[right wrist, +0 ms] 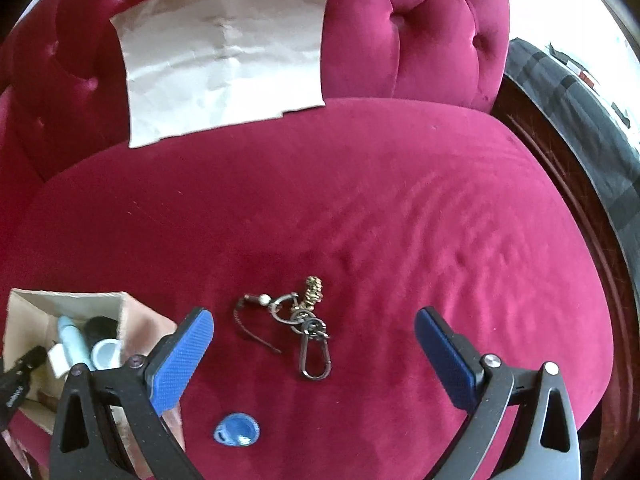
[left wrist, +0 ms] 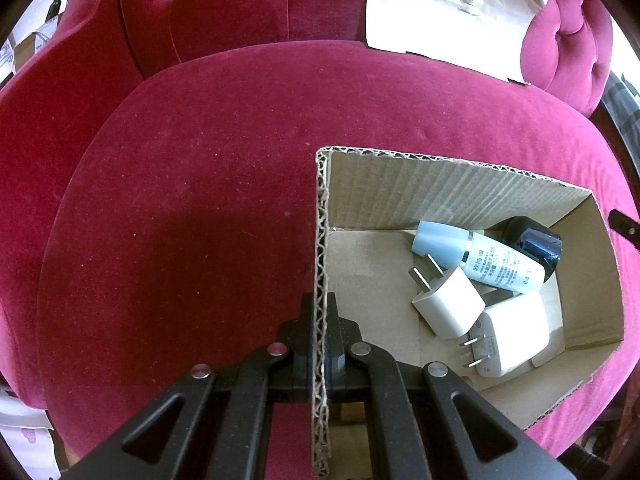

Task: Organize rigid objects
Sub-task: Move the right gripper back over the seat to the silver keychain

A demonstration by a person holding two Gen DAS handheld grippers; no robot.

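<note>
Crimson velvet seat cushion (right wrist: 360, 208) carrying everything. Toward its left edge, open brown cardboard box (left wrist: 448, 184), left wall pinched by closed left tool (left wrist: 320, 320). Inside: pale blue-capped white bottle (left wrist: 476, 256), dark round jar (left wrist: 532, 240), two white plug adapters (left wrist: 448, 304). Mid-cushion, metal keyring bunch with carabiner clip (right wrist: 308, 328), between fingers of right tool (right wrist: 314, 344), spread wide, gripping nothing. Near front edge, small blue plastic cap (right wrist: 237, 432). Against tufted backrest, creased beige paper sheet (right wrist: 224, 52).
</note>
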